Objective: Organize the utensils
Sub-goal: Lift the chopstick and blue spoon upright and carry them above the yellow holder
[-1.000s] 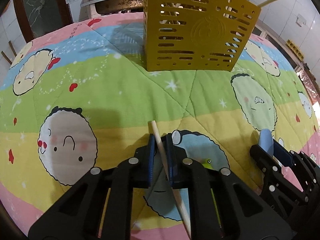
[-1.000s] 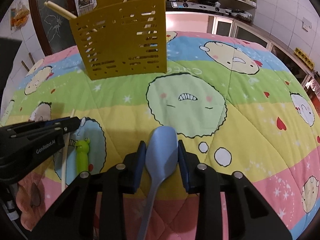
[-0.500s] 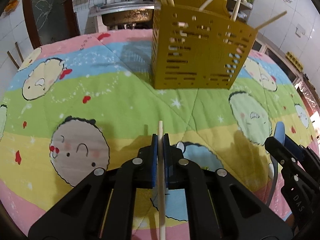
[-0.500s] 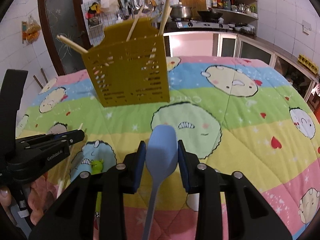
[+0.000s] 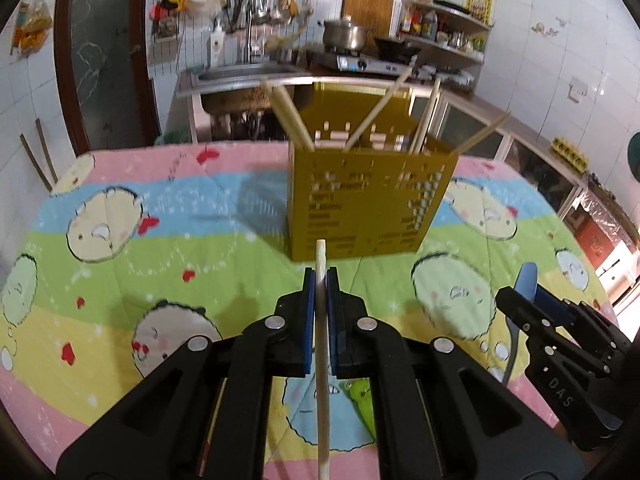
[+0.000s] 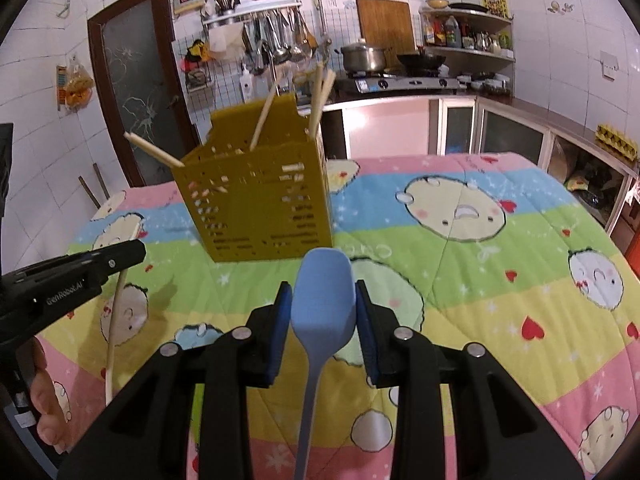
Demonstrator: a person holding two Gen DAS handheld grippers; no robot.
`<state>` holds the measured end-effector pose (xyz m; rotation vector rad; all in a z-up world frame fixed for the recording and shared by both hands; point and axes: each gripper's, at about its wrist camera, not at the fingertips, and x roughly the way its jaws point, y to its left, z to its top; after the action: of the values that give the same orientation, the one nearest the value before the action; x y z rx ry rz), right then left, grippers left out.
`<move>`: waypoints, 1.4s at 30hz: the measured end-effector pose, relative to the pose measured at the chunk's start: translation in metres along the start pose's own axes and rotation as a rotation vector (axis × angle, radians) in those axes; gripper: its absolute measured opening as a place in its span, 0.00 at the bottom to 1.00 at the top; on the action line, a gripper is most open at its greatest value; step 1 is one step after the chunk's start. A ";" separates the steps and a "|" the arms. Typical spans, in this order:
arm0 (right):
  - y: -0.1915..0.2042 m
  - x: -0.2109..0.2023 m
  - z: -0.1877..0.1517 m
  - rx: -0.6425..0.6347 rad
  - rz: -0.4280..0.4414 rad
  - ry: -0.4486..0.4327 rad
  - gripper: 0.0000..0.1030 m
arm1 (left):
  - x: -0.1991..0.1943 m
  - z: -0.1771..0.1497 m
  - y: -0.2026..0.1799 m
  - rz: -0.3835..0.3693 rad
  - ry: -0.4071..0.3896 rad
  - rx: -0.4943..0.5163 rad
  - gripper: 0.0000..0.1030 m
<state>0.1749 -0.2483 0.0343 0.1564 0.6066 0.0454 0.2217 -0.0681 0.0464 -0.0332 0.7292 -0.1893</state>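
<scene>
Now chopstick (image 5: pixel 321 320) between left jaws

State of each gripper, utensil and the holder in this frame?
Left gripper: shut on chopstick.
Chopstick: held, off the cloth.
Right gripper: shut on blue spoon.
Blue spoon: held, bowl forward.
Yellow holder: upright, chopsticks inside.
Green utensil: lying on cloth.

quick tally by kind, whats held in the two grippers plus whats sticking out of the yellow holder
chopstick: 6 (1 in the left gripper, 5 seen poking out of the yellow holder)
blue spoon: 1 (in the right gripper)
total: 7
</scene>
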 end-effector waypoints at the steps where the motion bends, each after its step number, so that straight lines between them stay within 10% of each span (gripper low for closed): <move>1: 0.001 -0.002 0.003 -0.003 0.004 -0.012 0.31 | -0.003 0.002 0.000 0.003 -0.013 0.002 0.04; 42: 0.015 -0.047 0.118 -0.055 0.052 -0.382 0.31 | -0.070 0.107 0.004 -0.135 -0.488 -0.002 0.04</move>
<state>0.2037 -0.2534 0.1590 0.1230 0.2202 0.0801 0.2428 -0.0553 0.1717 -0.1261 0.2398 -0.2968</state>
